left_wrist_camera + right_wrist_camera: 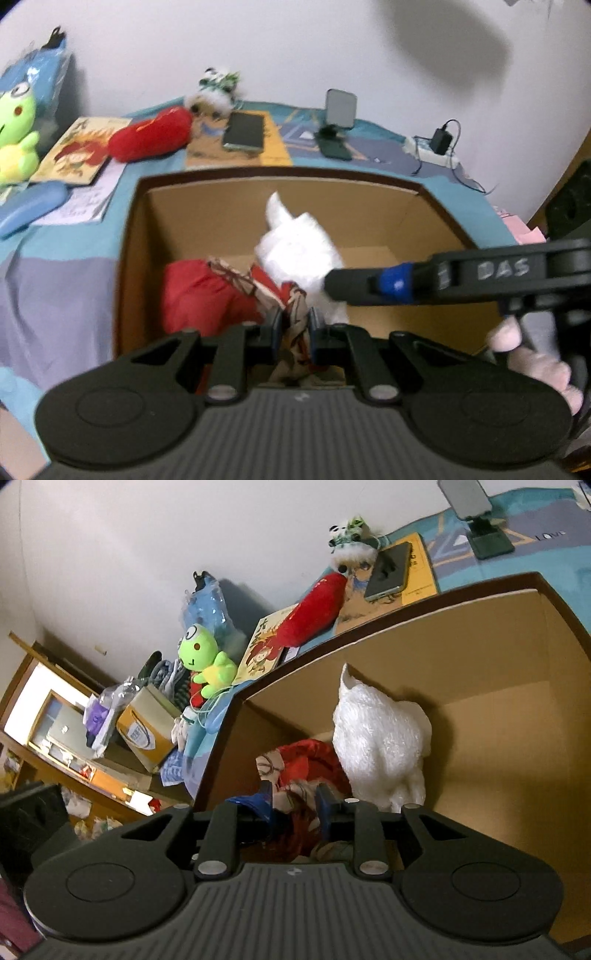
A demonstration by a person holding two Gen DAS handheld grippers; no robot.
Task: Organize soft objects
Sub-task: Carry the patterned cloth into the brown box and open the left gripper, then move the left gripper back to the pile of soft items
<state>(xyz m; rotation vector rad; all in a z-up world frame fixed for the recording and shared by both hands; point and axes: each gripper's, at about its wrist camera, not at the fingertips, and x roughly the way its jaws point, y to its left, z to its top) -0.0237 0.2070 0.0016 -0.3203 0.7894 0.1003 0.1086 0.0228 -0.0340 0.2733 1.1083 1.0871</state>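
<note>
Left gripper (295, 328): narrowed onto a fold of the printed red cloth toy (236, 291), seen in the left wrist view just inside the near wall of the cardboard box (127, 258).
Right gripper, left wrist view (332, 284): reached in from the right, its tip pressed against the white plush (299, 251); from this side it cannot be told how its jaws stand.
Risk, left wrist view: if the left gripper is lifted while closed, the cloth toy could be dragged back out of the box, and the white plush leaning on it could be tipped.
Look, left wrist view: the cloth toy is crumpled, red with a beige printed pattern; the white plush is shaggy, with one pointed part raised.

Right gripper, right wrist view (295, 805): narrowed around reddish-brown, hair-like material of the cloth toy (306, 760), low in the box (480, 646).
Risk, right wrist view: a thin pinch of soft material may slip or stretch when pulled.
Still outside, right wrist view: the green frog plush (203, 661), the red plush (314, 609) and the panda plush (349, 541) lie on the bed (535, 559) beyond the box, so the sorting is judged unfinished.
</note>
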